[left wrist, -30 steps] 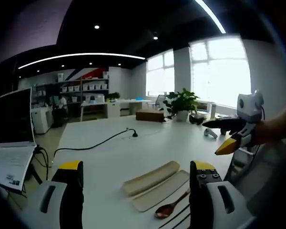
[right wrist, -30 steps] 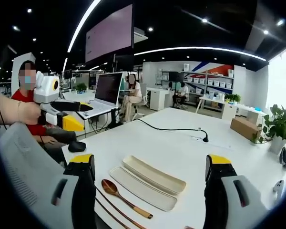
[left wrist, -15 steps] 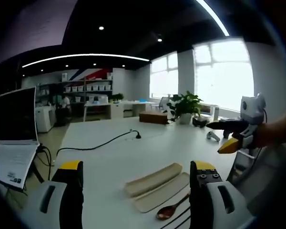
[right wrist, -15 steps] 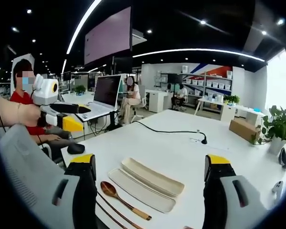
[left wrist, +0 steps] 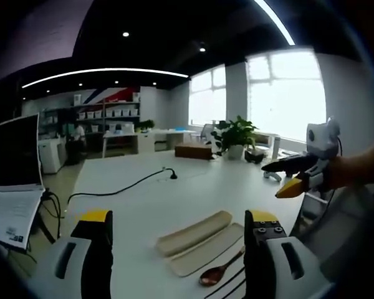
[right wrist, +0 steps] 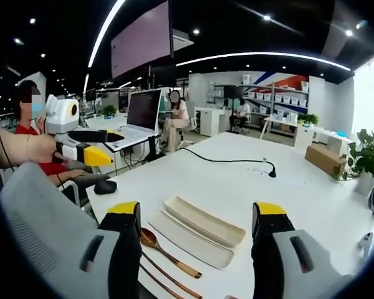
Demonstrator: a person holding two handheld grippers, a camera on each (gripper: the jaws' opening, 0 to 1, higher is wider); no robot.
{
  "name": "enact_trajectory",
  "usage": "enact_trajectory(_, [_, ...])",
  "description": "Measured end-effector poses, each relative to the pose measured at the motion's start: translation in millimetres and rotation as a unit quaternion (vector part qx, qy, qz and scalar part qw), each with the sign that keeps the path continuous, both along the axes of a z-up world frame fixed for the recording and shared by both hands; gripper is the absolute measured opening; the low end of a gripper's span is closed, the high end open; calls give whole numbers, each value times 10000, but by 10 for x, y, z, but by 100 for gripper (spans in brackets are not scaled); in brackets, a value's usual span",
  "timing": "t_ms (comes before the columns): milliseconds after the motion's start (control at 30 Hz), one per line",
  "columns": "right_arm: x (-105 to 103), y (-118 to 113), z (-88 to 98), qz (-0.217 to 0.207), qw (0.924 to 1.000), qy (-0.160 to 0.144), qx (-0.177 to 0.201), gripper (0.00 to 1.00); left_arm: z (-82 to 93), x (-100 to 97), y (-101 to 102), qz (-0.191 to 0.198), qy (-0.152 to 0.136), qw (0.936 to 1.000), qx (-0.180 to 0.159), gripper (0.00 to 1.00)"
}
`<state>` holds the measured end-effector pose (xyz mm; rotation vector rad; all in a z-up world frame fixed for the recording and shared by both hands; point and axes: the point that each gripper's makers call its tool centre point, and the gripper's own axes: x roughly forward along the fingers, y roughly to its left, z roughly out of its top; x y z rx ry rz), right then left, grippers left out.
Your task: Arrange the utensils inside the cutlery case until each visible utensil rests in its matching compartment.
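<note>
- Beneath both grippers spreads a white table (left wrist: 143, 205), running far ahead of the jaws in either view.
- Ahead of the right gripper's left jaw, at the table's far edge, an open laptop (right wrist: 139, 118) stands with its screen upright; in the left gripper view it sits out to the left of the jaws.
- Between the jaws of the left gripper (left wrist: 176, 225), which are spread wide and hold nothing, lies the cutlery case (left wrist: 188, 232) in two pale shallow halves side by side, flat on the table.
- Spread just as wide and empty, the right gripper (right wrist: 197, 216) frames the same case, whose halves touch along their long edges.
- A black cable (right wrist: 227, 161) crosses the table well beyond the case, ending in a small plug.
- Close to the right gripper's left jaw, nearer than the case, a wooden spoon (right wrist: 168, 252) lies with its bowl toward that jaw, outside the case.
- Dark chopsticks (right wrist: 169, 282) lie alongside the spoon, nearer still, also outside the case.
</note>
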<state>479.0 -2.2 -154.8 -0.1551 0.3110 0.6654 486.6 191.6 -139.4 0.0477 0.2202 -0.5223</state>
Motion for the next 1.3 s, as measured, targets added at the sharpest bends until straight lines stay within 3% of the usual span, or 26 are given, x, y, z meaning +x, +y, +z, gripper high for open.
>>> enact_trajectory(100, [-21,-14,-12,1,9999,-17,-113,73,-49,4,35,69,49,9999,105,90])
enact_trajectory(333, [-14,1,-45,124,9992,-19,-383,74,-48,9,46,92,176,9996,-202,90])
enact_trajectory(467, [-15,-39,-157,123,9979,276,-568,67,-50,-3,74,135,167,9997,-112,89])
enact_trajectory(633, [-41,113,-252,837,9927,553,-663,62,-38,15,148,238,195,9995,-97,85])
enact_trajectory(700, [7,146,-232,928,9914,475,-792,62,-1,10,155,262,118,9995,-136,85])
enact_trajectory(867, [95,193,-219,1129,9891,484,-813,60,-47,40,154,216,132,9997,14,84])
enact_trajectory(1133, [141,127,-391,1455,9818,620,-1047,56,-122,24,49,17,149,9988,464,84])
enact_trajectory(1300, [121,112,-465,1676,9774,675,-1097,51,-147,7,30,-53,193,9984,535,84])
